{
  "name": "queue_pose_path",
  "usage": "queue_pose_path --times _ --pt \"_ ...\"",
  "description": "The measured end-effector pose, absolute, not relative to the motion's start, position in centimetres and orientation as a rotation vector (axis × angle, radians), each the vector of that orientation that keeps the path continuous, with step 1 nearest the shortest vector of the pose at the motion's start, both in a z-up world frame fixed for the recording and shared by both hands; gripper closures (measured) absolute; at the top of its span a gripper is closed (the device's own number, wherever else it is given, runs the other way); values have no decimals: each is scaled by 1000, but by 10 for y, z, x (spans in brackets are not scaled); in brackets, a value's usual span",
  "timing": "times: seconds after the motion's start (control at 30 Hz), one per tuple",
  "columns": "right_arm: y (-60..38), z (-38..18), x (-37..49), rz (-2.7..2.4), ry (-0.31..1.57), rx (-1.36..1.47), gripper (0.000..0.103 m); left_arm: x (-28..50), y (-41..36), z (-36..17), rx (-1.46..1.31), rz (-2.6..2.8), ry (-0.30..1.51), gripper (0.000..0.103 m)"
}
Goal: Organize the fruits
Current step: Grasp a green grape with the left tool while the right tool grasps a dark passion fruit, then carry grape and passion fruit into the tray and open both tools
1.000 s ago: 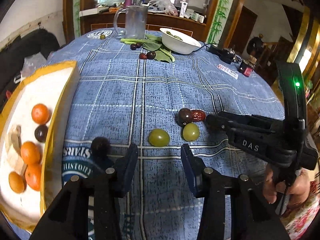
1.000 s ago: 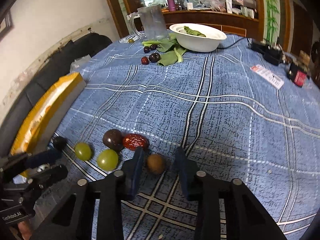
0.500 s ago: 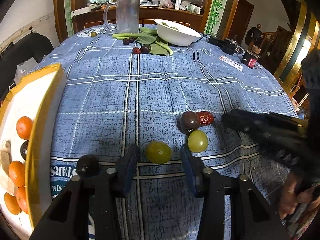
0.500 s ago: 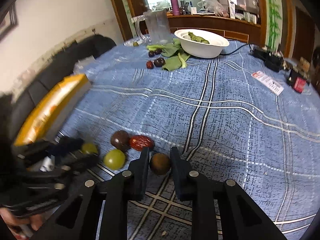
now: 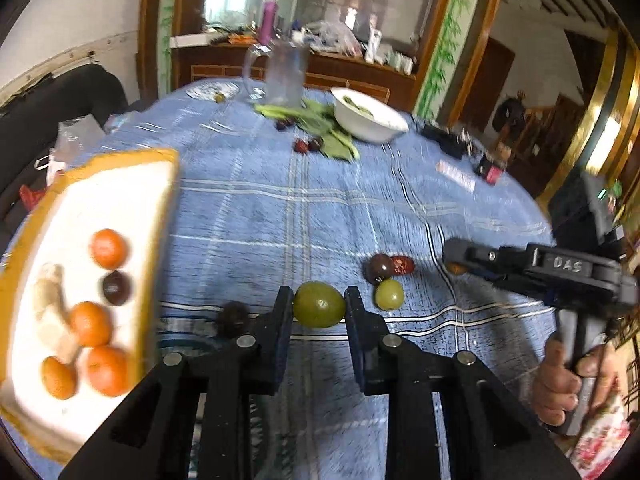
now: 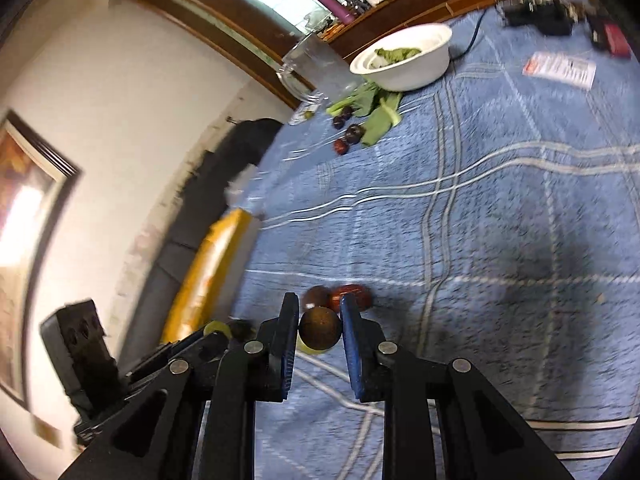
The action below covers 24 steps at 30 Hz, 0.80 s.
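My left gripper is shut on a large green grape, held above the blue checked cloth. My right gripper is shut on a small brown round fruit; it also shows in the left wrist view at the right. On the cloth lie a second green grape, a dark plum, a red date and a dark fruit. A yellow-rimmed white tray at the left holds several oranges and a dark plum.
At the far side stand a white bowl with greens, a glass jug, loose green leaves and small dark fruits. Black devices and a paper label lie at the far right. A black sofa is left.
My left gripper has closed on the green grape and lifted it. My right gripper has closed on the brown fruit, lifted and tilted. The tray now shows nearer in the left wrist view.
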State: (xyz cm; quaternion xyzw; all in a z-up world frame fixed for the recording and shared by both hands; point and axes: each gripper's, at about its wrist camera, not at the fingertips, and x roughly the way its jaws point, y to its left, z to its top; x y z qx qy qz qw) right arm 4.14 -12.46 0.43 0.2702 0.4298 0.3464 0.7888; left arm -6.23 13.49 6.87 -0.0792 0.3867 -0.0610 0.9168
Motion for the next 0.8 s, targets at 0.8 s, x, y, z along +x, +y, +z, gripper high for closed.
queue_pose_path --times 0.8 --pt "62 58 -34 906 951 261 79 -134 321 53 -371 285 810 78"
